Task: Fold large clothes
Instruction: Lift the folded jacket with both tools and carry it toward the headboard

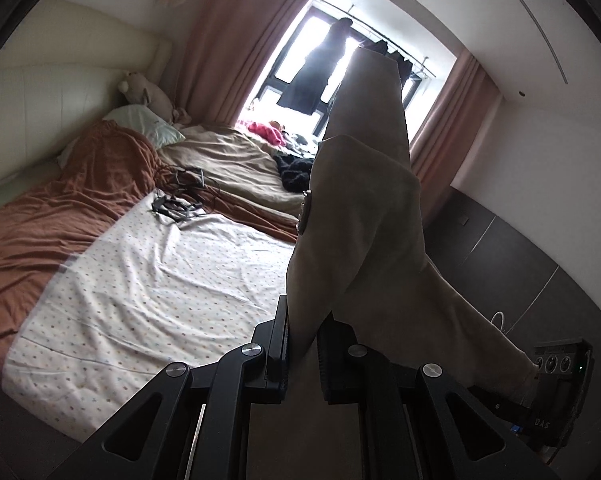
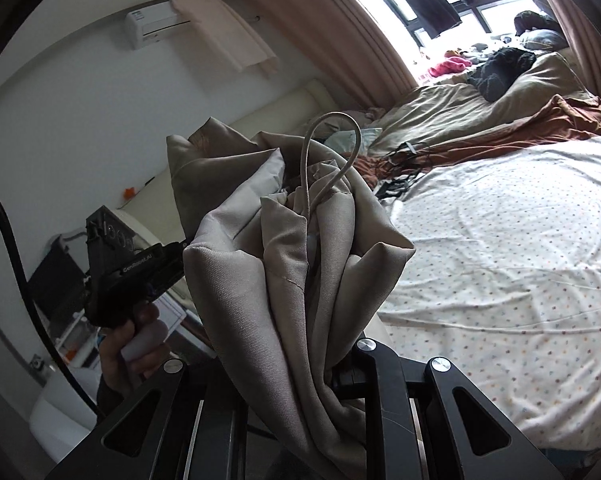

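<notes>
A large beige garment [image 1: 364, 208] hangs in the air above the bed, stretched between both grippers. My left gripper [image 1: 303, 346] is shut on one edge of it, and the cloth rises in a tall fold in front of the window. In the right wrist view the garment [image 2: 268, 280] is bunched, with a drawstring loop [image 2: 328, 152] sticking up. My right gripper [image 2: 304, 380] is shut on that bunch, and the cloth hides its left finger. The left gripper's black housing [image 2: 116, 280] shows at the left, held by a hand [image 2: 132, 344].
A bed with a white dotted sheet [image 1: 160, 280] lies below. On it are a rust-brown blanket [image 1: 80, 200], a beige duvet [image 1: 228, 160], a tangle of cables [image 1: 176, 200], dark clothes [image 1: 292, 168] and a pillow [image 1: 144, 124]. Pink curtains [image 1: 236, 40] frame a bright window.
</notes>
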The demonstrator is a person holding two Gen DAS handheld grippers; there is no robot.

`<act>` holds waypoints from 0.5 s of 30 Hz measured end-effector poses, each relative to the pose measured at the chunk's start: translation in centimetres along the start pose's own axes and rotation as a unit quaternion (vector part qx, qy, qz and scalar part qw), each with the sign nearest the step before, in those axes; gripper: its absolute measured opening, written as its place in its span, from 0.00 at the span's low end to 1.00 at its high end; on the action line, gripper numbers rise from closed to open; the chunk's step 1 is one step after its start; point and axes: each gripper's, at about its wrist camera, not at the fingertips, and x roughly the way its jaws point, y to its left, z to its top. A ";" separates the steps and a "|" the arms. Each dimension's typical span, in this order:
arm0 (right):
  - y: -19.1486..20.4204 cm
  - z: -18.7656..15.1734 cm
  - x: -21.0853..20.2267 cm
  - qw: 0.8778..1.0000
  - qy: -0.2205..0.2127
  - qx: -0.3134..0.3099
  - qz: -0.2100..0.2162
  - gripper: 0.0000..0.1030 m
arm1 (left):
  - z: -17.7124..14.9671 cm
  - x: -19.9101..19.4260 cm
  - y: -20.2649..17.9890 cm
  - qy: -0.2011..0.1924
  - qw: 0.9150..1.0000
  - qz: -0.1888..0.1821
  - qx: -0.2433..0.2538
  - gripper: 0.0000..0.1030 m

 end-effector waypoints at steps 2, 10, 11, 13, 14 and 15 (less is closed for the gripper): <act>1.5 -0.6 1.0 1.000 0.006 -0.005 0.011 0.16 | 0.1 -1.6 1.1 -0.006 1.000 0.008 -0.005 0.11; 6.9 -1.8 5.6 0.997 0.033 -0.035 0.064 0.16 | 1.2 -7.3 6.0 -0.034 0.998 0.035 -0.028 0.11; 7.5 -1.8 6.4 0.996 0.038 -0.040 0.069 0.16 | 1.5 -7.8 6.7 -0.036 0.998 0.040 -0.030 0.11; 8.6 -1.9 8.1 0.995 0.047 -0.048 0.080 0.16 | 1.9 -8.9 8.0 -0.042 0.997 0.050 -0.033 0.11; 9.2 -1.9 9.0 0.994 0.052 -0.052 0.084 0.16 | 2.1 -9.3 8.7 -0.044 0.997 0.055 -0.033 0.11; 9.7 -1.9 9.9 0.993 0.056 -0.055 0.089 0.16 | 2.4 -9.6 9.3 -0.046 0.997 0.059 -0.033 0.11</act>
